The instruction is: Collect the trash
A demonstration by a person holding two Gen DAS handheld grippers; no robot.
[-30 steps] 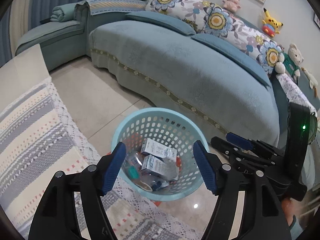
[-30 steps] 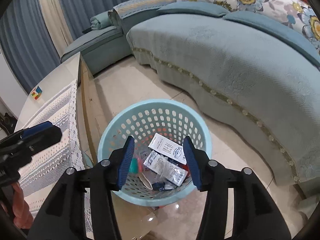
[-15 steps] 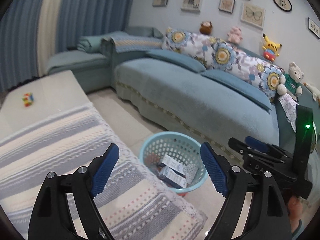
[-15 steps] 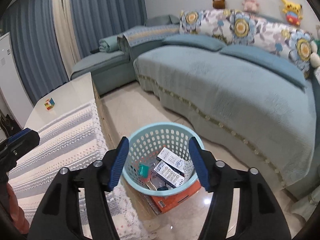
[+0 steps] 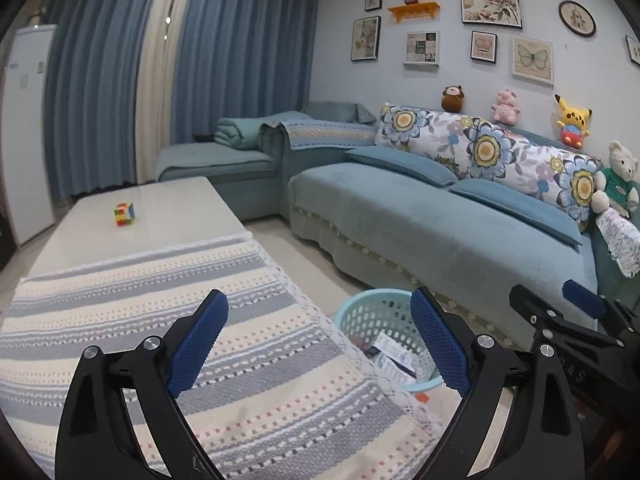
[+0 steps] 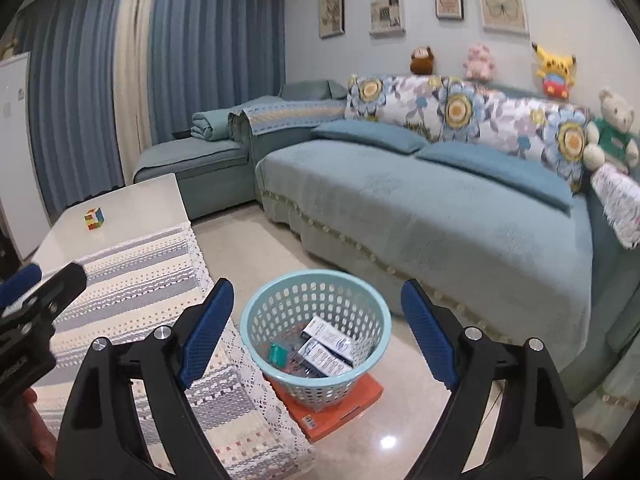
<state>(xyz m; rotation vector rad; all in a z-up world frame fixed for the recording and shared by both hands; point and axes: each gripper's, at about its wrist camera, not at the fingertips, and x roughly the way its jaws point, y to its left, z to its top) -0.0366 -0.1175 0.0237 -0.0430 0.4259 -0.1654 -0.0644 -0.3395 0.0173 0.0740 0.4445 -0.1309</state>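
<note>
A light blue perforated basket (image 6: 280, 292) stands on the floor between the table and the sofa, on an orange box (image 6: 344, 404). It holds white cartons (image 6: 328, 336) and other small trash. The basket also shows in the left wrist view (image 5: 372, 304), partly hidden by the table edge. My left gripper (image 5: 320, 340) is open and empty above the striped tablecloth (image 5: 120, 300). My right gripper (image 6: 316, 328) is open and empty, raised above and in front of the basket. The right gripper also shows in the left wrist view (image 5: 560, 312).
A colourful puzzle cube (image 5: 125, 213) sits on the bare white table top (image 5: 168, 208) at the far end. A long blue sofa (image 6: 440, 208) with flowered cushions and plush toys runs behind the basket. Tiled floor (image 6: 248, 232) lies between table and sofa.
Both grippers have lifted up and pulled back from just above the basket. The views tilted up, so the table top, curtains and wall came into sight. The right jaws have opened wider.
</note>
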